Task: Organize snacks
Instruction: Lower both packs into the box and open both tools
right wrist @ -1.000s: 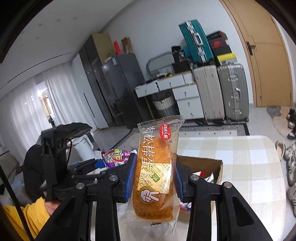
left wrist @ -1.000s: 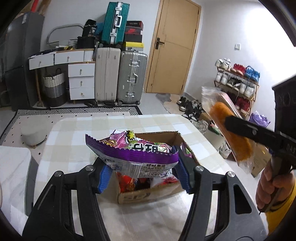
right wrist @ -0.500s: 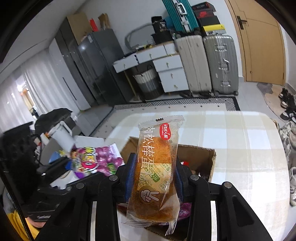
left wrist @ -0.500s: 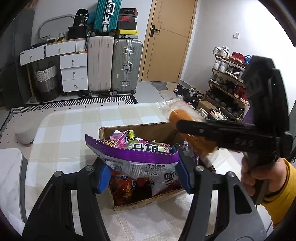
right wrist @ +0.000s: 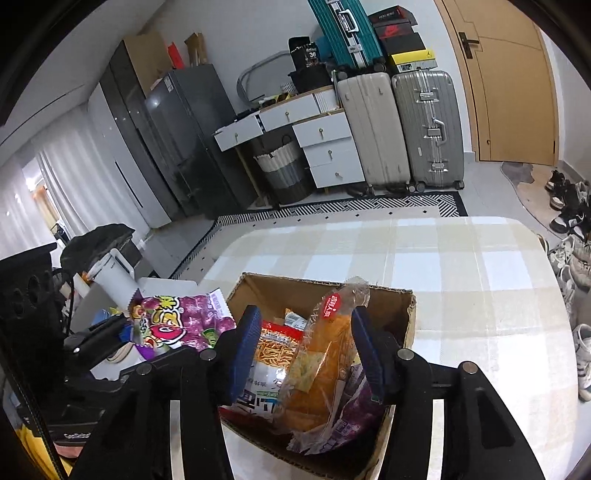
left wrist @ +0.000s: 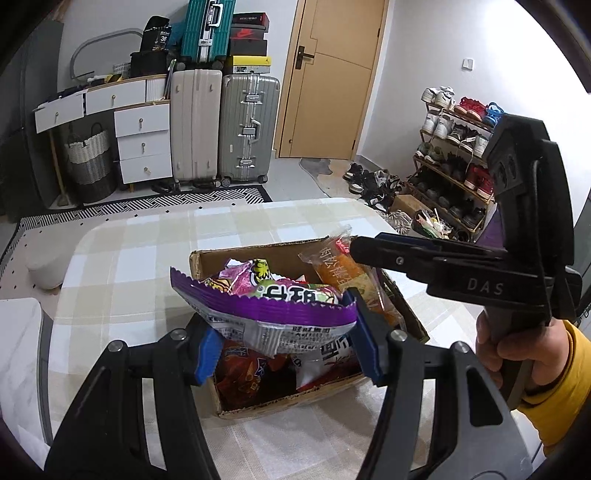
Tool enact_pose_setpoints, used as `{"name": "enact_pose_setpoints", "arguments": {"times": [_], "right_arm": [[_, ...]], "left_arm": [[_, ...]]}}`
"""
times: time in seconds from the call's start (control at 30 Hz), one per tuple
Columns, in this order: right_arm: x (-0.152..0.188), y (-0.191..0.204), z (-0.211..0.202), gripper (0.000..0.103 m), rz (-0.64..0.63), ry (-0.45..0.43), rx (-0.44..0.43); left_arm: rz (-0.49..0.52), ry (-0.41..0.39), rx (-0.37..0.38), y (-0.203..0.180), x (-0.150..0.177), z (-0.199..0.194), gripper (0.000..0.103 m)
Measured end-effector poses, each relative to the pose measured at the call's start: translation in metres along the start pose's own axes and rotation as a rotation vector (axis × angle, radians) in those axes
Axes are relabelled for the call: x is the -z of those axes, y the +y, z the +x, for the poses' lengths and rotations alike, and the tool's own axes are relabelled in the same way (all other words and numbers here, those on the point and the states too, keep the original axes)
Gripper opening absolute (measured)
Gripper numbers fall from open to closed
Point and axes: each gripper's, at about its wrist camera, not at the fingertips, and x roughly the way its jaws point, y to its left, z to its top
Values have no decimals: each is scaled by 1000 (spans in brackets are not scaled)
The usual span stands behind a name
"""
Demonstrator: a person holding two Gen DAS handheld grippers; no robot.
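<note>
We see a table (left wrist: 147, 243) with a pale checked cloth, rounded at its far corners. Beyond it lies a black-and-white patterned rug (left wrist: 155, 203) on the floor. Against the far wall stand a beige suitcase (left wrist: 195, 125) and a silver suitcase (left wrist: 248, 127) side by side, a teal suitcase (left wrist: 207, 31) stacked above them next to shoe boxes (left wrist: 248, 40). To their left we have a white drawer unit (left wrist: 142, 142), a striped woven basket (left wrist: 90, 164) beside it. A wooden door (left wrist: 332, 77) is closed, right of the luggage. Far right, a shoe rack (left wrist: 454, 147) is full, loose shoes (left wrist: 369, 181) scattered on the floor near it. On the far left, the right wrist view gives us a dark fridge (right wrist: 184, 140).
</note>
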Motion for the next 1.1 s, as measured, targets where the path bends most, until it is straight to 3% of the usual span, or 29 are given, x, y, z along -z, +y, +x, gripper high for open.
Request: {"name": "enact_pose_setpoints", "arguments": {"times": [0.37,0.6,0.77,0.83,1.1], "right_arm": [[6,3,-8,52,5,2,-13],[12,1,-10,52,18,10,-11],[12,1,-12,52,21,8,-9],[13,2,-13,52,20,9,-11],[12,6,-11,52,17,8,-20]], "left_arm": [[19,4,53,-7,-3,2,58],[58,98,91,-4,0,29,60],[71,136,83,4,2,38,67],[89,151,68,6,2,40,81],[131,154,28,7,1,33,82]]}}
